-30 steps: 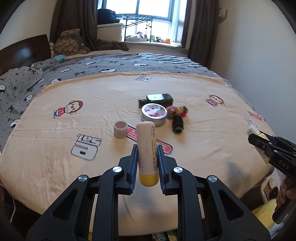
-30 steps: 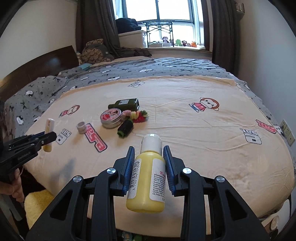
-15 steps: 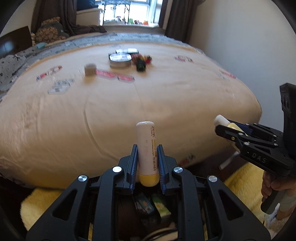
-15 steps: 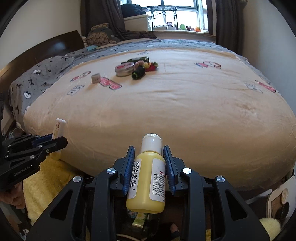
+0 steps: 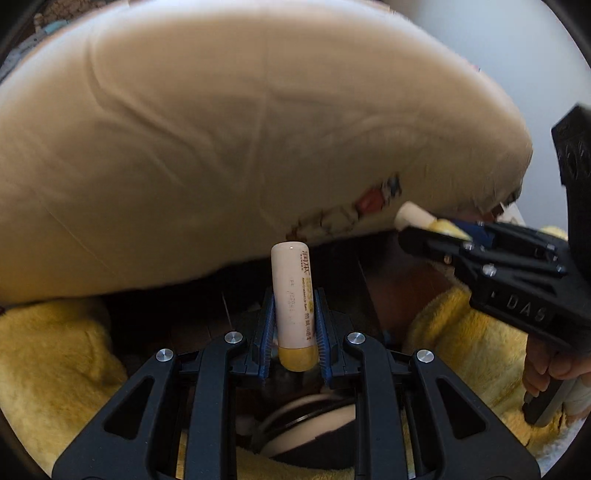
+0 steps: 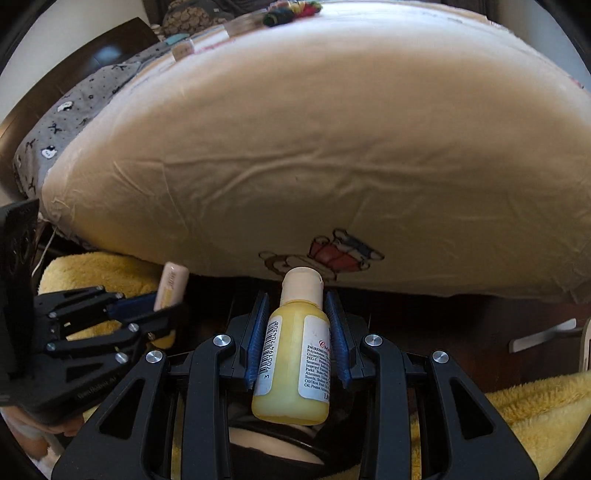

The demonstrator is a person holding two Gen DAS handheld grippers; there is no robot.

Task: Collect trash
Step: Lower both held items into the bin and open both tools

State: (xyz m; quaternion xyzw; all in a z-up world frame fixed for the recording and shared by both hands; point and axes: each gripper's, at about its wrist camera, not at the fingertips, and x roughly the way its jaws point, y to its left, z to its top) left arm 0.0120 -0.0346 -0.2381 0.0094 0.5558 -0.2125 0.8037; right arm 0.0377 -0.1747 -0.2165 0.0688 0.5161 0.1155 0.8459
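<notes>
Left wrist view: the left gripper (image 5: pixel 294 328) pinches a cream lip-balm stick (image 5: pixel 293 306) upright, yellow base downward, between its blue pads, below the overhanging edge of the bed (image 5: pixel 221 129). Beneath the jaws lies a round, white-rimmed dark opening, probably a waste bin (image 5: pixel 306 424), flanked by a yellow plush rug (image 5: pixel 55 369). To the right of the stick, the right gripper (image 5: pixel 428 230) carries a bottle by its body. Right wrist view: the right gripper (image 6: pixel 297 328) is clamped on a yellow lotion bottle (image 6: pixel 295 354) with cream cap, likewise held below the bed (image 6: pixel 314 129) edge and above the same rimmed opening (image 6: pixel 273 448); the left gripper (image 6: pixel 162 308) with its stick appears left of the bottle. Progress: two items are lifted and seemingly poised for release; small objects (image 6: pixel 291 9), blurred, remain on the bed's far side for collection.
</notes>
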